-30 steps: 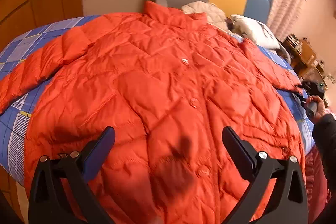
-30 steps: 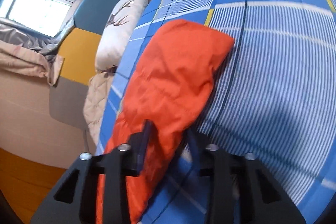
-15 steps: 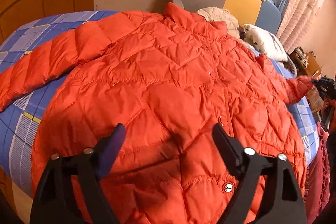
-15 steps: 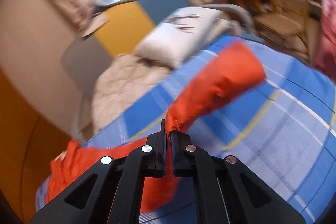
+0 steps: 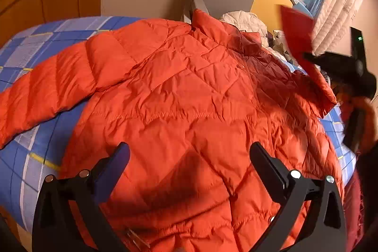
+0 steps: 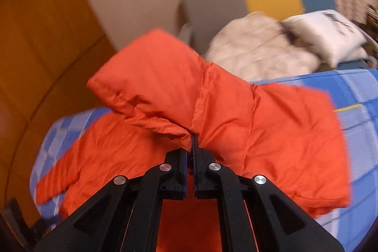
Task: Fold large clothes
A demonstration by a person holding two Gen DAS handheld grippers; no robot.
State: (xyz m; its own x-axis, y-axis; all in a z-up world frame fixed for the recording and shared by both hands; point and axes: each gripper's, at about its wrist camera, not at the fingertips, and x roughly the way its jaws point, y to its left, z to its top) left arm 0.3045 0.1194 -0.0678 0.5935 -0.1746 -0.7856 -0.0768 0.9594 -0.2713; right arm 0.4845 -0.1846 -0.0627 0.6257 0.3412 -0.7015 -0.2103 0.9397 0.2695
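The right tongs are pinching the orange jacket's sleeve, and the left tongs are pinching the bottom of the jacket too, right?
Not quite. The right tongs are indeed shut on the sleeve of the orange jacket, but the left tongs are open above the jacket's lower part, pinching nothing. The left wrist view shows its two fingers spread wide apart.

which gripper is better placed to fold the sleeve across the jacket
Right. The right gripper is shut on the lifted sleeve, while the left gripper hangs open above the jacket front.
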